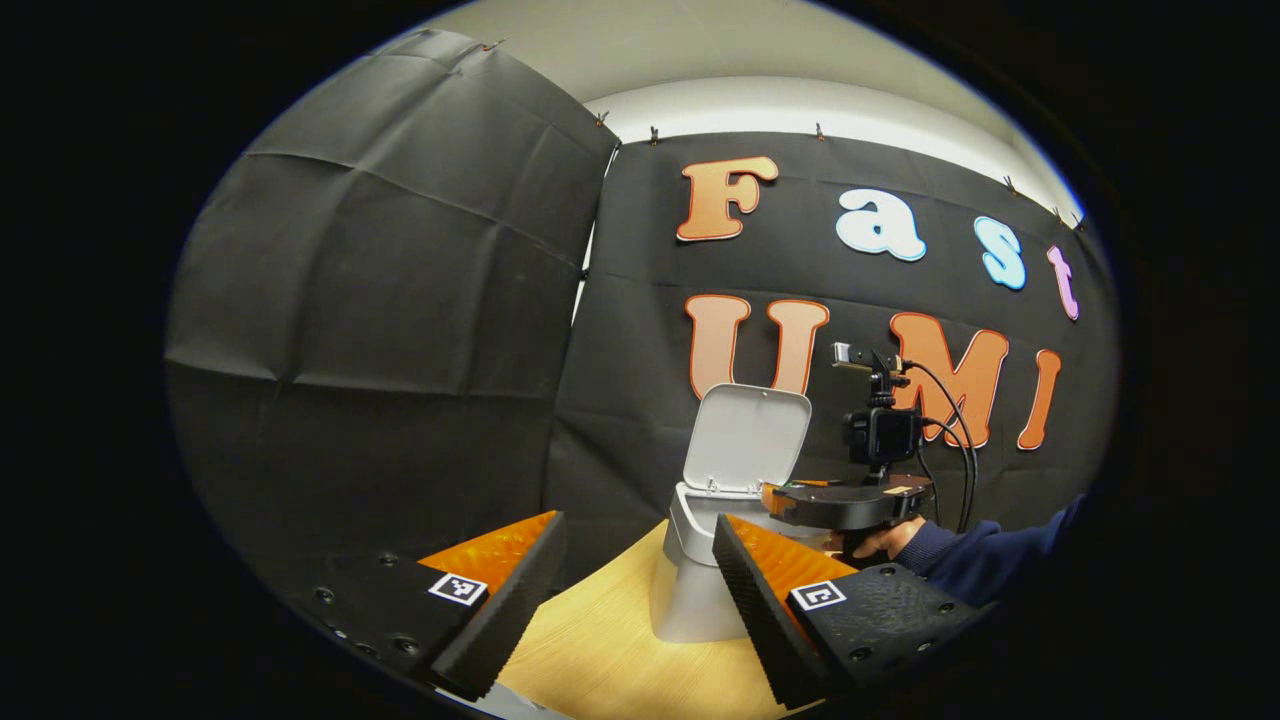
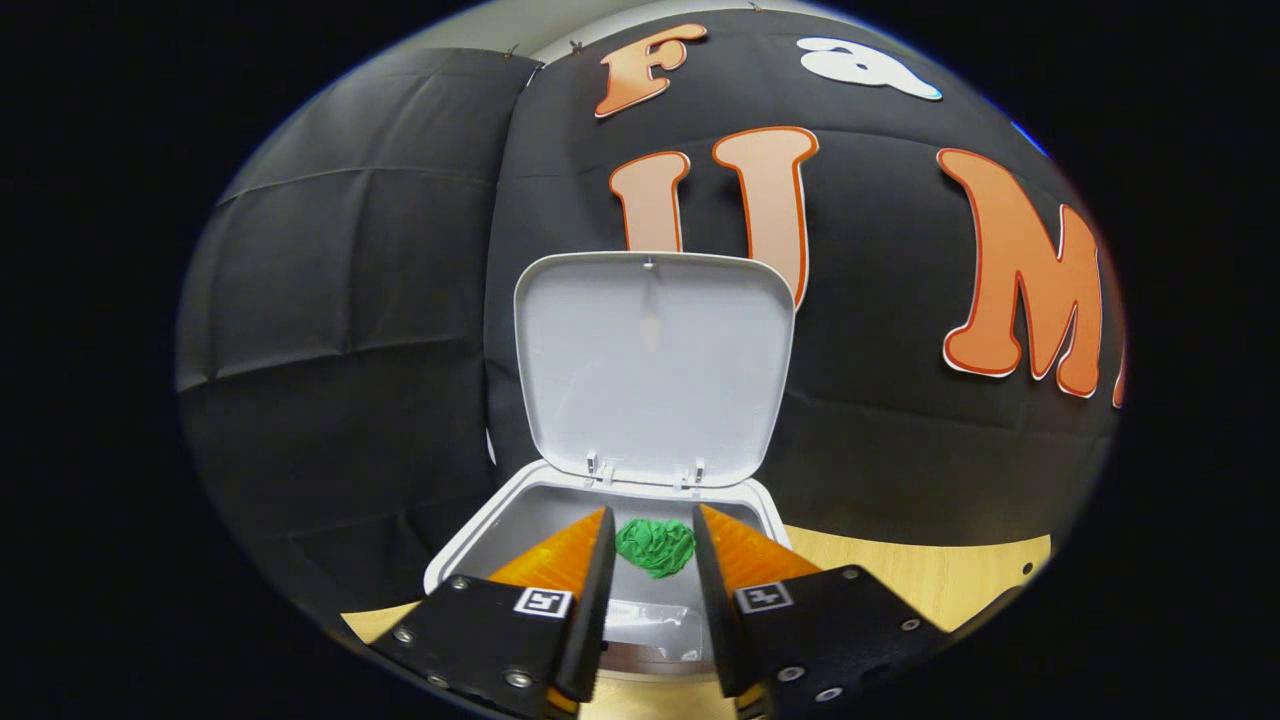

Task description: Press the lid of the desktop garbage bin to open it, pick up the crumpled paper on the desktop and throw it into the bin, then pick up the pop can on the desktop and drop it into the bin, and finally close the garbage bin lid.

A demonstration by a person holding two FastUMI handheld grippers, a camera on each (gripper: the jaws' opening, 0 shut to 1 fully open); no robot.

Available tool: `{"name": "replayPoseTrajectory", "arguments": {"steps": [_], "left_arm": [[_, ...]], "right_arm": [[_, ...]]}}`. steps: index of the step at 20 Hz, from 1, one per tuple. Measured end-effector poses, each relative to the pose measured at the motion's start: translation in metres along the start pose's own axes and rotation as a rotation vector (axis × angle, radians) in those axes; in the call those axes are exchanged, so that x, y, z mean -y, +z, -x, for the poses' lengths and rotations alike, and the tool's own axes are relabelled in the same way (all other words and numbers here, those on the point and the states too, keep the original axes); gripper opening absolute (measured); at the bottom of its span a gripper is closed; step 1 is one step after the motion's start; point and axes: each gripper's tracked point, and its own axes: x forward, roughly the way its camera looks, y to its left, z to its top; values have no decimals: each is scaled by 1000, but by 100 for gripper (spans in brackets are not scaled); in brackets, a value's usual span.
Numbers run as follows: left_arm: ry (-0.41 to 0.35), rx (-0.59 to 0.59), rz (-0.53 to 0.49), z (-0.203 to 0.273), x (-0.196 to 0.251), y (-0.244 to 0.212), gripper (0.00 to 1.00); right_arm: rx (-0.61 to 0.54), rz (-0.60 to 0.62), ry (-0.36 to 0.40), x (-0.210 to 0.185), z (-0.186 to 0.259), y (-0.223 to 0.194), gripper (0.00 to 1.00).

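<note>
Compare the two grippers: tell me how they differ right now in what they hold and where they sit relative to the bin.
The right gripper has the green crumpled paper between its fingers, over the open bin; the left gripper holds nothing. The right gripper's fingers stand close together beside the paper; the left gripper's fingers are spread wide. The right gripper hovers above the bin's mouth; the left gripper sits back over the wooden desktop, short of the bin. Both face the bin, whose lid stands upright.
</note>
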Motion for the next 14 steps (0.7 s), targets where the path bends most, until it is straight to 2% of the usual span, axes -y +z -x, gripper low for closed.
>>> {"name": "replayPoseTrajectory", "arguments": {"steps": [1, 2, 3, 4, 5, 8, 12, 14], "left_arm": [[0, -2, -2, -1, 1, -1, 94], [-1, -5, -3, -2, 1, -3, 94], [-1, -10, -2, -2, 1, -4, 94], [-4, -15, -1, -4, 3, -7, 94], [-6, -19, -1, -4, 5, -8, 94], [-25, -27, 2, -11, 17, -13, 94], [-80, -50, -2, -20, 46, -23, 94], [-120, -53, -6, -23, 67, -28, 94]], "right_arm": [[-1, -10, -2, 1, -1, -1, 50], [-6, -22, -3, 4, -2, -4, 55], [-9, -34, 2, 5, -2, -6, 75], [-5, -44, 5, 7, 0, -6, 78], [8, -47, 2, 10, 4, -4, 87], [91, -25, -13, 24, 21, 7, 94], [84, -43, -51, 52, 49, 0, 94], [107, -44, -95, 76, 71, 0, 94]]}}
